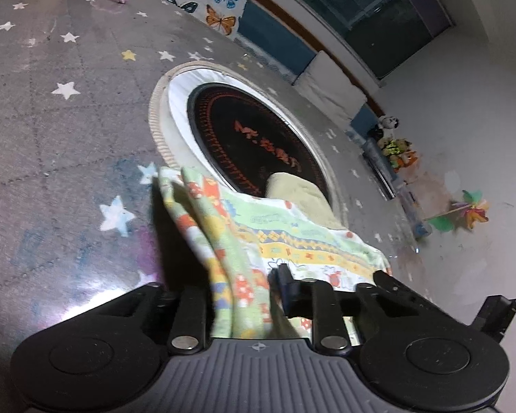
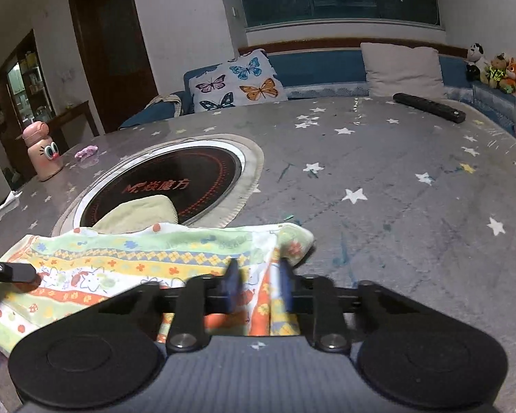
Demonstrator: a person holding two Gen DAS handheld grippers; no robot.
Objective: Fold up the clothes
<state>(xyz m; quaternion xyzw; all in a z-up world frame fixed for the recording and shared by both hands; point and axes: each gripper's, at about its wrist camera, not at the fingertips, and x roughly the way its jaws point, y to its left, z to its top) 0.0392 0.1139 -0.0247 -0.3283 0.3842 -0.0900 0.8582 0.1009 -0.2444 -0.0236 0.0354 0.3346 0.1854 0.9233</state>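
Observation:
A patterned garment (image 1: 275, 237) in green, yellow and orange lies on the star-print table, partly over the round black hob (image 1: 251, 144). My left gripper (image 1: 247, 296) is shut on a bunched edge of it. In the right wrist view the same garment (image 2: 120, 261) spreads to the left, and my right gripper (image 2: 258, 285) is shut on its other bunched edge. The left gripper's finger (image 2: 13, 272) shows at the left edge of that view. A folded pale yellow cloth (image 2: 141, 213) lies on the hob (image 2: 196, 175) behind the garment.
A pink bottle with a face (image 2: 44, 155) and a small pink item (image 2: 86, 153) stand at the table's far left. A black remote (image 2: 430, 106) lies far right. A butterfly cushion (image 2: 237, 82) and a sofa lie beyond the table (image 2: 395, 189).

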